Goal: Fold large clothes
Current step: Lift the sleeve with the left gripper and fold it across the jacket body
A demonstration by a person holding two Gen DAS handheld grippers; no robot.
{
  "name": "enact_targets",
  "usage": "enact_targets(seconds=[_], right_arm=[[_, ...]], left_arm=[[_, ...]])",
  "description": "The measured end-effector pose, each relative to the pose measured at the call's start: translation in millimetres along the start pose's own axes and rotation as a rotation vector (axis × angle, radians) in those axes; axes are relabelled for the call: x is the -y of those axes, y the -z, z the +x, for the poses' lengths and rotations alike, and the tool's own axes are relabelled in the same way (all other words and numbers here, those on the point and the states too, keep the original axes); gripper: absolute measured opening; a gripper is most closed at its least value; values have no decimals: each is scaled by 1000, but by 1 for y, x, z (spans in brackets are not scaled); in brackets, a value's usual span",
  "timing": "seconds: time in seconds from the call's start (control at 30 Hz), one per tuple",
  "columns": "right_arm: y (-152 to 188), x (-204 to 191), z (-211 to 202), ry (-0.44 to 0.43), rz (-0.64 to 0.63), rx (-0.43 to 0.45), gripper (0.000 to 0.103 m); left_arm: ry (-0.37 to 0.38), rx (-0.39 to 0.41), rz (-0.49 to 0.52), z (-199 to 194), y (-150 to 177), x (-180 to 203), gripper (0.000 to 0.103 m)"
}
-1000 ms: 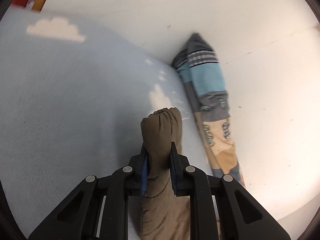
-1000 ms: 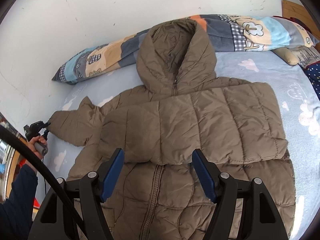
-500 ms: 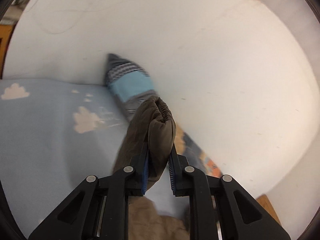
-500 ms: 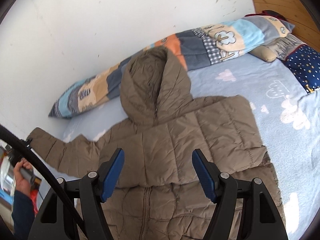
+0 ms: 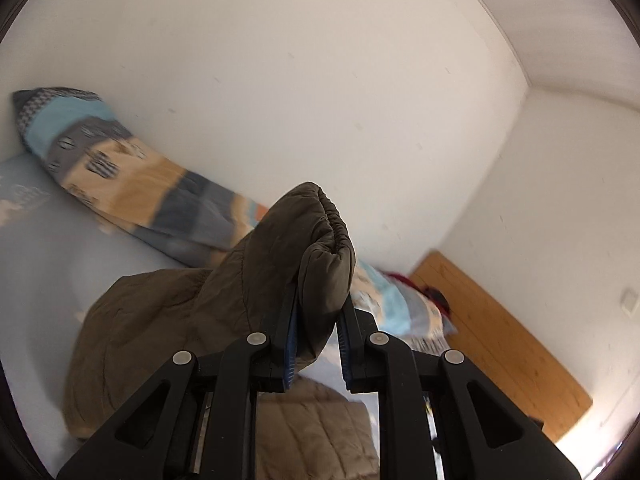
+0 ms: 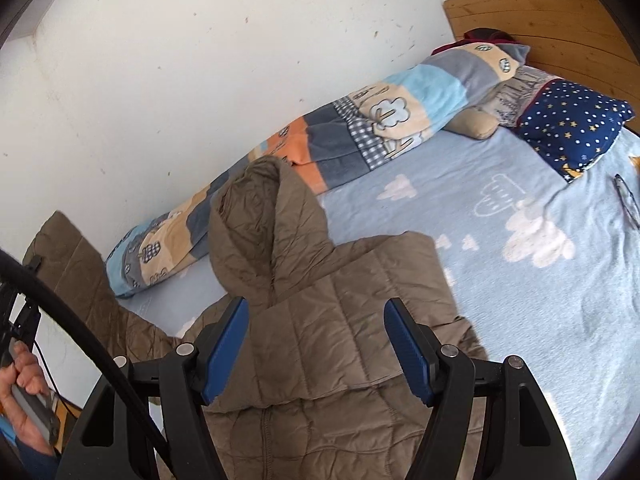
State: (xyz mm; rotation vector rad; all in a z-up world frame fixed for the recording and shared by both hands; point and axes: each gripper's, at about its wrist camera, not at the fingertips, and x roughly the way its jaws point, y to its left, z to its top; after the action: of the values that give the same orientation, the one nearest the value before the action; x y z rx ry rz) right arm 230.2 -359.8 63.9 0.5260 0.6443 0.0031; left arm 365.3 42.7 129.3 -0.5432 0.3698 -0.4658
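A brown quilted hooded jacket (image 6: 320,312) lies front up on the light blue bed sheet (image 6: 520,280), hood toward the wall. One sleeve is folded across its chest. My left gripper (image 5: 318,332) is shut on the cuff of the other sleeve (image 5: 320,248) and holds it raised above the bed; the lifted sleeve (image 6: 72,264) shows at the left in the right wrist view. My right gripper (image 6: 318,344) is open and empty, hovering above the jacket's chest.
A long patchwork pillow (image 6: 340,136) lies along the white wall (image 6: 200,60). A navy star-patterned pillow (image 6: 572,128) and a wooden headboard (image 6: 540,12) are at the far right. Glasses (image 6: 628,200) lie on the sheet at the right edge.
My left gripper has lifted the sleeve cuff off the bed and swung it up and toward the jacket's body. The right gripper has drawn back and tilted up, staying open.
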Motion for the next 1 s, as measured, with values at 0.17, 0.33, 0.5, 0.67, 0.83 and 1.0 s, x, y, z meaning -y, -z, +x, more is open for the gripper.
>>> enact_targets(seconds=[0.17,0.33,0.5,0.67,0.83,1.0], right_arm=[[-8,14,-8,24,30,19,75],[-11,22,-17,51,41,47,75],[-11,24,-17,56,29,47,75],[-13,24,-22,67,22,68,75],[-15,27,-20,75,30,70,75],[-14,29,-12,73,28,35,75]], left_arm=[[36,-206,62,67,75,31,16],[27,-354,114,113,143,42,16],[1,-432,115,139,176,33,16],[12,-437,126,144,178,45,17],[9,-533,85,157,197,34,27],[10,-639,46,167,214,27,58]])
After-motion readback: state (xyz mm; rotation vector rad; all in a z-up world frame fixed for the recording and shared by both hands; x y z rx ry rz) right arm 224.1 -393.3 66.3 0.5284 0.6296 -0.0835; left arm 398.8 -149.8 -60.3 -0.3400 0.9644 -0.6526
